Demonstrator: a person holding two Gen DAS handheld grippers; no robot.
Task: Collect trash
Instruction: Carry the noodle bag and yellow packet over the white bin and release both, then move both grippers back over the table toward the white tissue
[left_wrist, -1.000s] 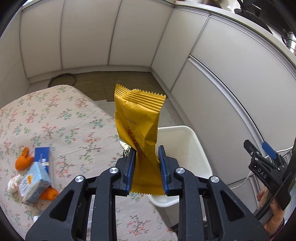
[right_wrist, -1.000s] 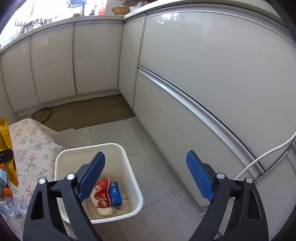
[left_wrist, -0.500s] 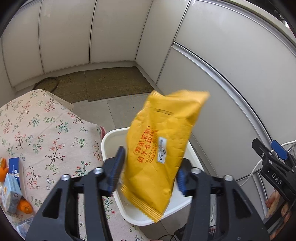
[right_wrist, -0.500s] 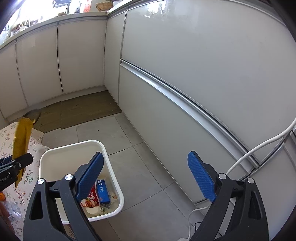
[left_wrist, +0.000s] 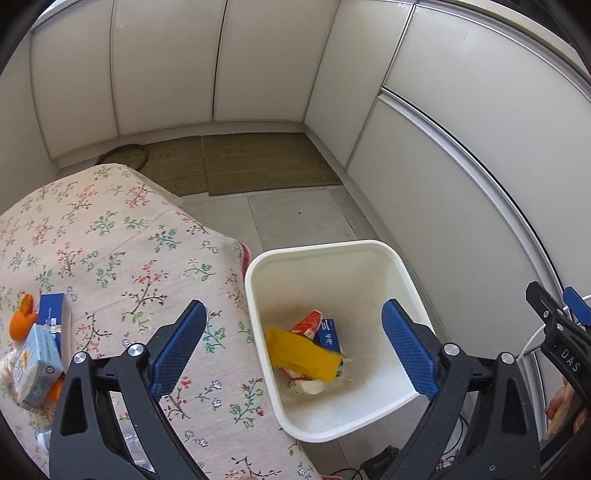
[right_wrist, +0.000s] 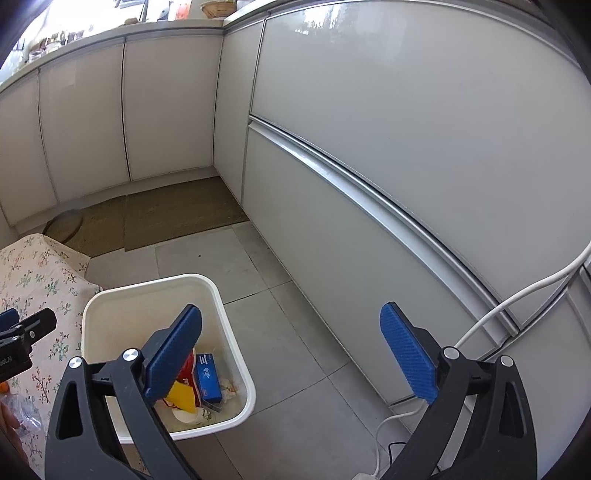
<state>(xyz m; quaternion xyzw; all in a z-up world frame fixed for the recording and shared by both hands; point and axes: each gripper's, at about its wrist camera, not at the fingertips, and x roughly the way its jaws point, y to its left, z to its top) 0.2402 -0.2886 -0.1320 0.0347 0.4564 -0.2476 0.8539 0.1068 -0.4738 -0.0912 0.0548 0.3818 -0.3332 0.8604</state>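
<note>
A yellow snack wrapper (left_wrist: 303, 356) lies inside the white bin (left_wrist: 255, 280) on the floor, on top of a red pack (left_wrist: 308, 323) and a blue box (left_wrist: 330, 334). My left gripper (left_wrist: 291, 314) hangs above the bin, its jaws opening wide with nothing between them. My right gripper (right_wrist: 291, 314) hovers over the bin (right_wrist: 229, 325) and the floor beside it, its jaws also opening and empty. The right wrist view shows the wrapper (right_wrist: 181, 397) partly hidden behind the left finger.
A table with a floral cloth (left_wrist: 110, 240) stands left of the bin. On it lie a light blue carton (left_wrist: 37, 363), a dark blue box (left_wrist: 51, 312) and orange pieces (left_wrist: 22, 321). White cabinets (right_wrist: 369, 147) close off the right, and a white cable (right_wrist: 517, 295) runs along them.
The left gripper moved over the bin and opened. The yellow wrapper slipped out and fell into the bin. The right gripper stayed in place, wide apart.
</note>
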